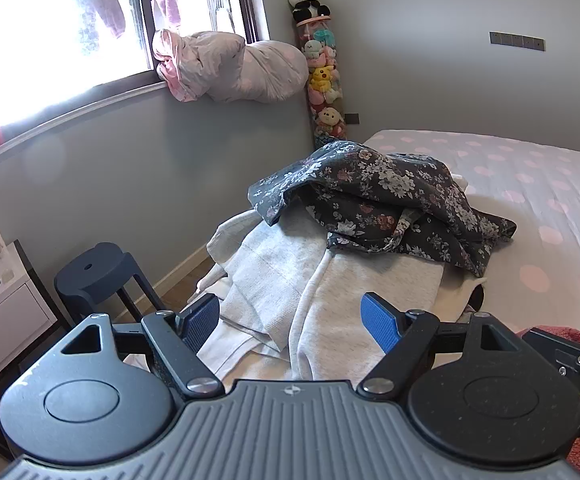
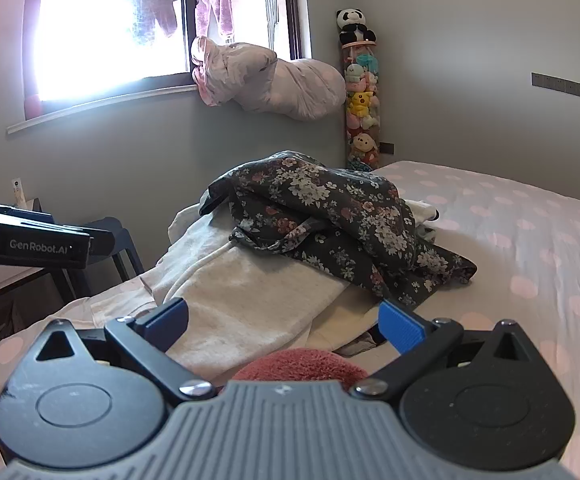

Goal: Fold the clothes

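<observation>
A pile of clothes lies on the bed's near left corner. On top is a dark floral garment [image 1: 382, 196] [image 2: 330, 216], crumpled. Under it lie light grey knit garments [image 1: 290, 280] [image 2: 249, 292]. A pink fluffy piece [image 2: 302, 364] [image 1: 570, 340] sits just in front of the right gripper. My left gripper [image 1: 290, 316] hangs open above the grey garments, nothing between its blue pads. My right gripper [image 2: 285, 320] is open too, over the pink piece and the grey cloth, holding nothing. Part of the left gripper's body [image 2: 29, 240] shows at the left in the right wrist view.
The bed [image 1: 530, 184] has a white sheet with pink dots, bare to the right. A dark blue stool [image 1: 101, 268] and a white nightstand [image 1: 5, 308] stand left of the bed. Bundled bedding [image 1: 229, 68] rests on the windowsill; a tube of plush toys [image 1: 326, 80] stands in the corner.
</observation>
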Demonstrator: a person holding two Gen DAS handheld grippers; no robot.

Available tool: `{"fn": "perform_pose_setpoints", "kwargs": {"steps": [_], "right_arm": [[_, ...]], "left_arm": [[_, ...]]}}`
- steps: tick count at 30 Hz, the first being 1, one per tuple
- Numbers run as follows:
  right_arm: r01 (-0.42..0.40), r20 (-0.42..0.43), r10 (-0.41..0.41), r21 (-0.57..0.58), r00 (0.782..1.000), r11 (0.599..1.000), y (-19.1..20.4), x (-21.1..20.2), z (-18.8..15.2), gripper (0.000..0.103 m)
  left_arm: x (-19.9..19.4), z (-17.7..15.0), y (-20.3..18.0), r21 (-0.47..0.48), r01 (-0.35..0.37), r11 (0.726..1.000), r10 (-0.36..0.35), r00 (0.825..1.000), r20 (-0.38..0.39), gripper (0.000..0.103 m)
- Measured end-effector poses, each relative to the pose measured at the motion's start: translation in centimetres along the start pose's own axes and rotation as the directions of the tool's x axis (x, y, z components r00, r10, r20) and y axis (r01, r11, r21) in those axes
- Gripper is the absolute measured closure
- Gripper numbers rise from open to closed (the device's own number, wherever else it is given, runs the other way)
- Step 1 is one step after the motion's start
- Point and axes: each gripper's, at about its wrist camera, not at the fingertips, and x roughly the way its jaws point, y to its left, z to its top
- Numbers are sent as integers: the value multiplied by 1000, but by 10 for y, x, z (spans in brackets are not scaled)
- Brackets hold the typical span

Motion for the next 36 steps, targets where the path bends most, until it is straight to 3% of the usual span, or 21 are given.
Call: {"fn": "perform_pose_setpoints", "kwargs": {"steps": [24,29,32,36], "right_arm": [[-34,-1,34,17,999,999,-15,1,0,1],[-53,27,53,-16,998,998,-24,7,9,1],[-69,37,70,-29,997,997,-30,12,14,1],[-81,34,82,-35,996,996,-40,24,21,1]], "left_arm": [[10,-3,-1,23,28,999,-29,999,14,25],[14,3,9,-72,61,996,-56,996,66,25],[22,7,18,-149,30,988,-19,997,74,25],[30,8,27,-174,0,985,19,994,104,25]]}}
